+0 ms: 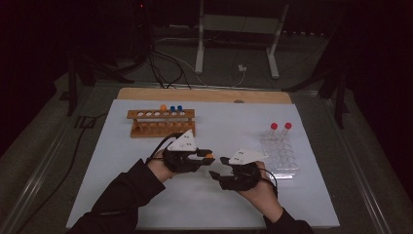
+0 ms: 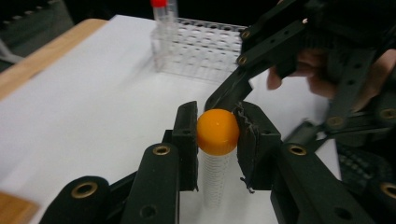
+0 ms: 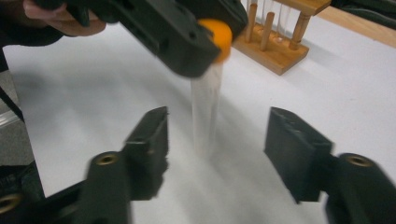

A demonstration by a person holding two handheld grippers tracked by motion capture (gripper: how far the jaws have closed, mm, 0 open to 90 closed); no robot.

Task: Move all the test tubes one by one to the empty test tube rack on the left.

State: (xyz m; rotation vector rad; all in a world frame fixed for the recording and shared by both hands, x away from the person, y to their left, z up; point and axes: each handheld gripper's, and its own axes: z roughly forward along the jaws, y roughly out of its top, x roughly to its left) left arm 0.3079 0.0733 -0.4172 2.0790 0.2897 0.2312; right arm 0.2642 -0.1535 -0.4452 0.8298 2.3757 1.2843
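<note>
Your left tool (image 2: 217, 140) is clamped on the orange cap (image 2: 217, 131) of a clear tube (image 2: 214, 179), with one jaw pressed against each side of the cap. The tube hangs upright below it, above the white tabletop (image 1: 146, 195), near the middle between your two hands. Your right tool (image 3: 215, 140) has its jaws wide apart — the tube's clear body stands in the gap between them, touching neither. In the high view the left tool (image 1: 207, 157) and the right tool (image 1: 216, 168) sit close together, tips nearly meeting, at the centre of the tabletop. Behind your left hand stands a wooden rack (image 1: 160, 123) carrying three capped tubes — one orange (image 1: 163, 107) and two blue (image 1: 176, 109) — with its other holes open. To the right of your right hand, just beside it, is a clear plastic rack (image 1: 281, 153) with two red-capped tubes (image 1: 280, 126) standing at its far end. The right gripper view is blurred, so the tube's lower end cannot be made out clearly there.
</note>
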